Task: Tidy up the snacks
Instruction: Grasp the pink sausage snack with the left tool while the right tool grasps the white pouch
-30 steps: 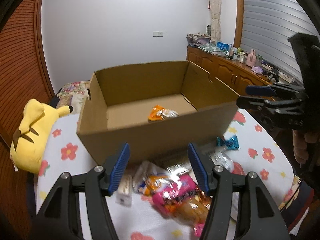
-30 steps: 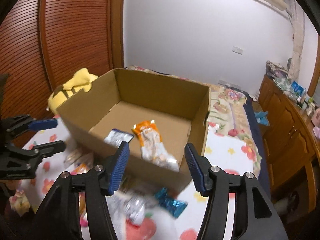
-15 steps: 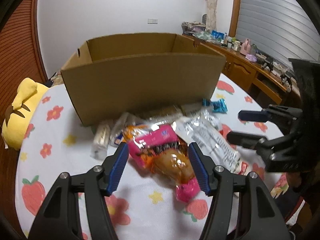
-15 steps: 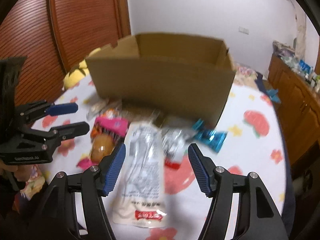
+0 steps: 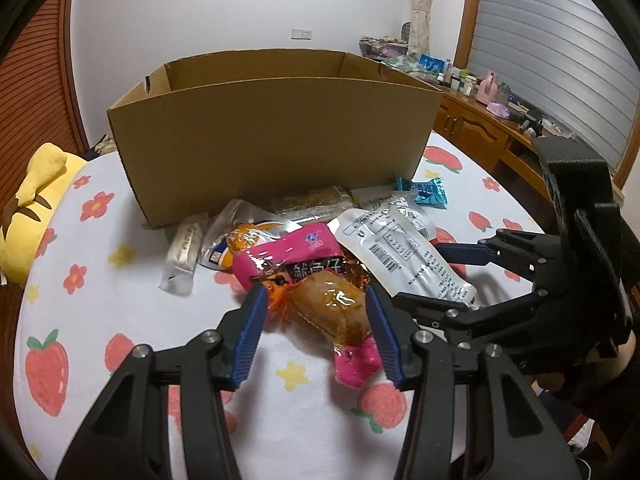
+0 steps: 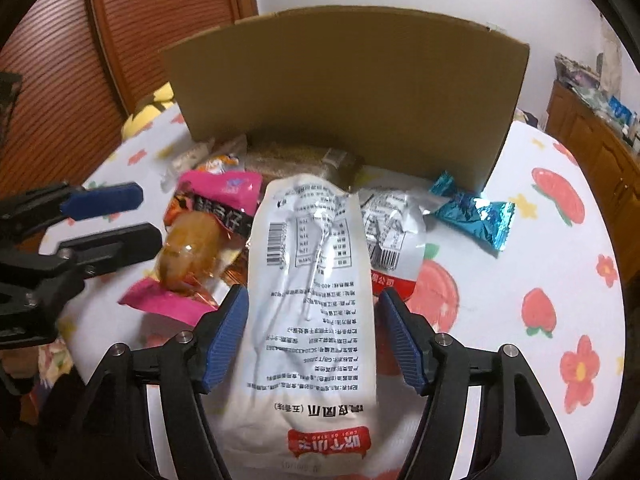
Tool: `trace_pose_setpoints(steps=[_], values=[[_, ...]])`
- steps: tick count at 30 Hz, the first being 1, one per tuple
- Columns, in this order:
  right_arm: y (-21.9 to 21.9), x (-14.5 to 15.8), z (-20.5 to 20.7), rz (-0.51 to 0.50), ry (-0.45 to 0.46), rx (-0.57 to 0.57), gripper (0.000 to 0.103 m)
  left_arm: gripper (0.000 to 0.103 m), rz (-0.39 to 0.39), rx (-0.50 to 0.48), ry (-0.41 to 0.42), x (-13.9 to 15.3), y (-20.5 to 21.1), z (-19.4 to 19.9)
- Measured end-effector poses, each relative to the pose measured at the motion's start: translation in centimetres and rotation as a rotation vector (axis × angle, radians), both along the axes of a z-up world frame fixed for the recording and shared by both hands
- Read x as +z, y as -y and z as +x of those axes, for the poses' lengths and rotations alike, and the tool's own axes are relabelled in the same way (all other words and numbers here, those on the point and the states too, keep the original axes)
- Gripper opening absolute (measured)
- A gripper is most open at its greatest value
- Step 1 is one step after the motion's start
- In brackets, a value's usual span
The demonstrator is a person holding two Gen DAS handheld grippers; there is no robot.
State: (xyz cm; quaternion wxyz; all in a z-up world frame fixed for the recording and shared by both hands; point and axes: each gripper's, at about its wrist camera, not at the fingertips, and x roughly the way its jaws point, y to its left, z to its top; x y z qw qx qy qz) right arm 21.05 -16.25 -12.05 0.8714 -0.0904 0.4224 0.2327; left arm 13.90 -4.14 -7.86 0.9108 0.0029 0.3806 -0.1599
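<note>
Both grippers open: left gripper (image 5: 316, 330) straddles pink packet (image 5: 308, 276), lower centre; right gripper (image 6: 312, 336) straddles white pouch (image 6: 310, 280). Both prob. light, soft, slippery; pinch mid-body.

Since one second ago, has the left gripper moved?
Yes. The left gripper has come down and back from above the box: earlier it looked into the box, now it sees only the front wall, its open fingers straddling the pink pack.

A cardboard box (image 5: 272, 132) stands at the back of the tabletop (image 5: 100, 300), with the snack packets heaped just before its front wall. In that heap the squid packet (image 5: 312, 280) lies left of the long flat pouch (image 6: 312, 280), touching it. A small foil packet (image 6: 476, 216) sits to the right by the box corner, and a plush toy (image 5: 32, 208) lies at the tabletop's left edge.
</note>
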Motion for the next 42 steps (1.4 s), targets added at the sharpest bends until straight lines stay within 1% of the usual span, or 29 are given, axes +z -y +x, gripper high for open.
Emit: trace_pose_setpoints(steps=[4,8,13,16,20,26,28,31,34,40,42], values=[[0.2,-0.1,0.0,0.002,0.008,0.004,0.073,0.045,0.002,0.001,-0.010,-0.3,0.5,0.2],[0.5,-0.2,0.0,0.021,0.012,-0.001,0.073,0.044,0.007,-0.001,-0.017,-0.3,1.1,0.6],[0.5,-0.2,-0.2,0.013,0.024,-0.007,0.073,0.044,0.025,0.001,-0.044,-0.7,1.8,1.5],[0.6,-0.2,-0.3,0.012,0.028,-0.012,0.073,0.045,0.022,0.010,-0.066,-1.0,2.0,2.0],[0.1,-0.3,-0.2,-0.008,0.036,-0.017,0.073,0.045,0.049,0.032,-0.081,-1.5,2.1,2.5],[0.1,-0.3,-0.1,-0.010,0.036,-0.019,0.073,0.047,0.080,0.036,-0.091,-1.9,1.7,2.1],[-0.1,-0.4,-0.2,-0.024,0.043,-0.019,0.073,0.048,0.078,0.039,-0.110,-2.2,1.3,2.1],[-0.1,-0.4,-0.2,-0.019,0.041,-0.022,0.074,0.050,0.088,0.038,-0.131,-3.2,0.8,2.2],[0.0,-0.4,-0.1,-0.013,0.039,-0.023,0.074,0.050,0.088,0.032,-0.122,-3.4,0.7,2.1],[0.0,-0.4,-0.1,-0.016,0.040,-0.024,0.074,0.045,0.092,0.015,-0.095,-3.4,0.8,1.8],[0.1,-0.4,-0.1,-0.017,0.041,-0.025,0.074,0.044,0.080,0.017,-0.087,-3.3,0.5,1.5]])
